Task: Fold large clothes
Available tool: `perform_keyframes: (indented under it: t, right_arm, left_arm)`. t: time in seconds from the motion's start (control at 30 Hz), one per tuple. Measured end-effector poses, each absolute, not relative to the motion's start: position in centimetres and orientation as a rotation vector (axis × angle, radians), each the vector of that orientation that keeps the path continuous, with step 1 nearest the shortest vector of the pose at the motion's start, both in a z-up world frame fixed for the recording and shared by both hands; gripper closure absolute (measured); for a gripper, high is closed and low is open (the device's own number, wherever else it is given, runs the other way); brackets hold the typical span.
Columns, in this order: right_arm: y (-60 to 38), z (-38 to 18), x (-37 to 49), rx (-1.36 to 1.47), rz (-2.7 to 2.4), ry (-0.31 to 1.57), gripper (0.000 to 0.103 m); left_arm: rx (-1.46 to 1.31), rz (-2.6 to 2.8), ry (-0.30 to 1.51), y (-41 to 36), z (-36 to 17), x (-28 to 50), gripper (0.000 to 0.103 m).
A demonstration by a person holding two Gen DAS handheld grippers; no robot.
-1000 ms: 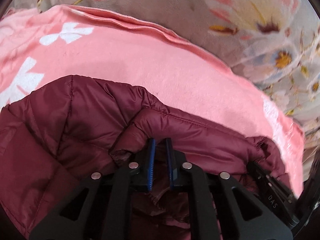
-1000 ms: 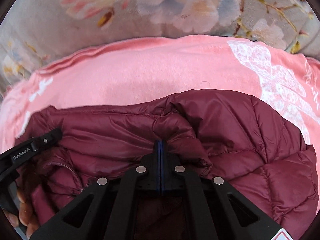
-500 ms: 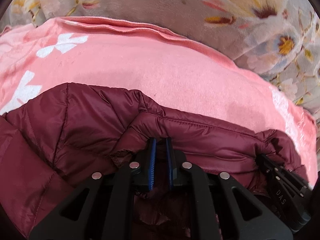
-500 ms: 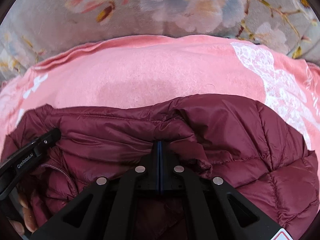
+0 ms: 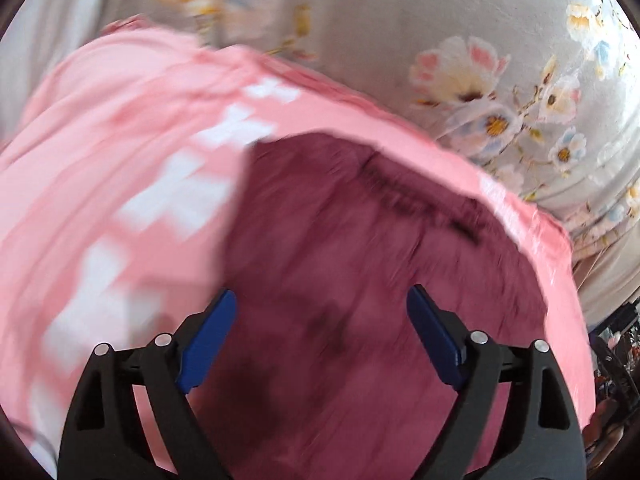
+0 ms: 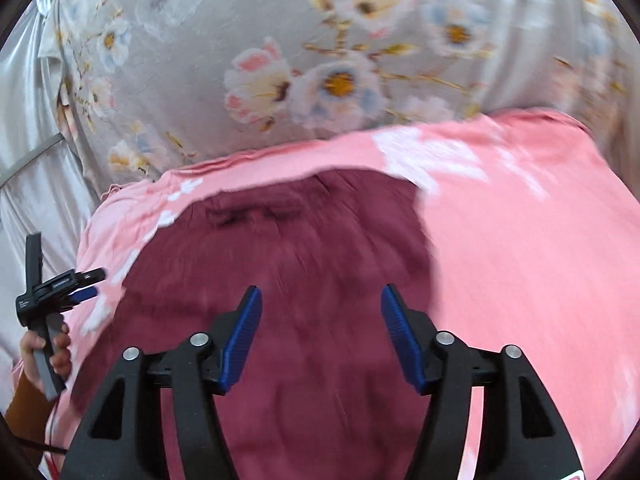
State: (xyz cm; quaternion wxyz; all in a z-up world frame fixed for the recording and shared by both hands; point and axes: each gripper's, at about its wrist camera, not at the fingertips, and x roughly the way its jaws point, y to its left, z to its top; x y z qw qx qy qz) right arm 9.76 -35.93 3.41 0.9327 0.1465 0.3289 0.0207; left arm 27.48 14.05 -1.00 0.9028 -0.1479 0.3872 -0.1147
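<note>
Floral bedding [image 6: 248,40] under pink blanket [image 6: 540,240]; both grippers [image 5: 320,320] [image 6: 320,312], earlier clamped on the jacket [image 5: 360,240], now opening wide, empty, above it.

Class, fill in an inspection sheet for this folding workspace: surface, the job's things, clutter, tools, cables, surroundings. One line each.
Surface: pink blanket with white print spread over a grey floral bedsheet.
Job's things: dark maroon quilted puffer jacket lying on the blanket, held by neither tool; picture blurred.
Clutter: nothing seen on the blanket.
Tools: left tool jaws opening, nothing between the blue pads; right tool likewise. A hand grips the left tool's handle.
Cables: thin dark lead at the lower left edge of the right view, unclear.
Surroundings: grey satin fabric beside the bed.
</note>
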Motion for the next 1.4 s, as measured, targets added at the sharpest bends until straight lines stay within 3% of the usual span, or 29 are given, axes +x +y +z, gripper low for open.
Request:
perform_keyframes:
  t: [0.23,0.47,0.5,0.53,0.57,0.6,0.67,0.7,0.77,1.4]
  right_arm:
    - [-39.0,-4.0,-0.2,0.553,-0.047,0.816,0.033]
    - [-38.7,-6.5,-0.6,0.714,-0.002,0.781,0.032]
    - [-38.6,-6.6,-0.1,0.732,-0.004,0.78,0.034]
    - [-38.5,-6.7,0.4,0.742,-0.009,0.78,0.044]
    - [-38.1,-6.8,1.0,0.74,-0.01,0.788,0.066]
    - [-38.0,-6.9,1.1,0.748,-0.004,0.794,0.074]
    - [-37.5,-6.5,0.8,0.785,0.024,0.763,0.092]
    - [-37.5,-6.2,0.4,0.789,0.035,0.749,0.094]
    - [-37.2,-5.1,-1.0,0.792,0.056,0.704,0.097]
    - [-32.5,5.4,-26.6,0.542,0.047,0.489,0.099]
  left_arm:
    - [-0.443,-0.189,0.951,21.1,-6.5,18.7,0.018]
    - [-0.523,-0.24,0.94,20.3,-8.0,15.1,0.019]
    - [-0.53,-0.234,0.939,20.1,-8.1,15.2,0.025]
    - [-0.529,-0.232,0.937,19.9,-8.1,15.2,0.033]
    - [-0.536,-0.24,0.953,19.7,-8.3,15.3,0.052]
    - [-0.547,-0.237,0.967,19.7,-8.4,15.2,0.065]
    - [-0.574,-0.232,0.97,19.9,-8.2,14.7,0.079]
    - [-0.584,-0.229,0.965,20.0,-8.0,14.3,0.089]
    - [-0.587,-0.231,0.951,20.3,-7.2,13.2,0.095]
    - [-0.523,-0.313,0.802,24.3,2.1,-9.0,0.099]
